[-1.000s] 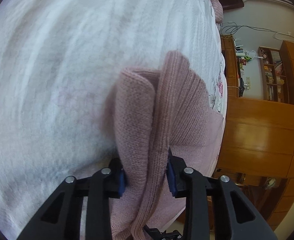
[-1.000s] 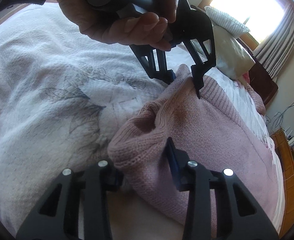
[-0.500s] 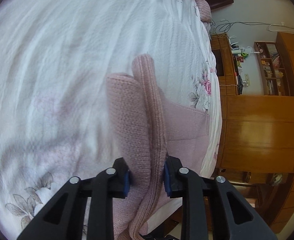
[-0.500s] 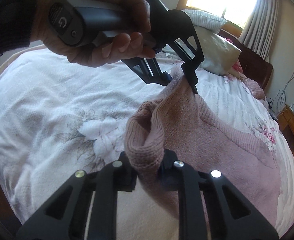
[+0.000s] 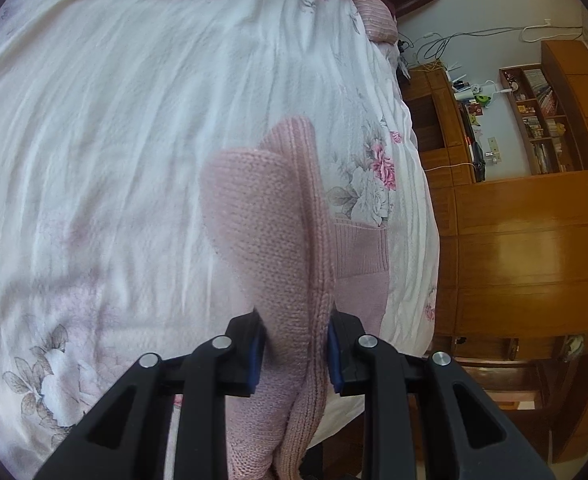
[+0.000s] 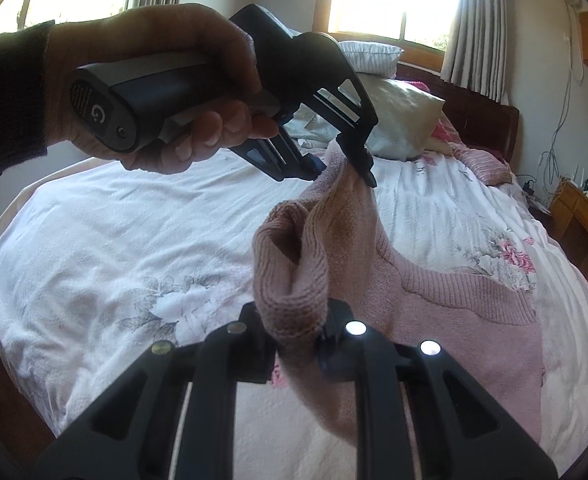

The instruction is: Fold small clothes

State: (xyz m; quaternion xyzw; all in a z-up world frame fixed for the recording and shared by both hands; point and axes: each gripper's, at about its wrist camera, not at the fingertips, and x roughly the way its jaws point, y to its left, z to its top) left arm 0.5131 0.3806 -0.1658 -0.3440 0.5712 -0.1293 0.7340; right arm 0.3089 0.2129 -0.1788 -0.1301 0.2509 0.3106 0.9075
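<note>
Both tongs clamped on the pink knit sweater (image 6: 446, 304). Left tongs (image 5: 294, 354) pinch a bunched edge; right tongs (image 6: 294, 336) pinch another, just below the left tongs (image 6: 344, 170) in the right wrist view. Sweater's far part lies on the bed (image 6: 113, 240), ribbed hem beyond and to the right. Recommended: keep both grips level & edge taut btwn tongs — carry over toward hem, lower flat, align edges before release.
</note>
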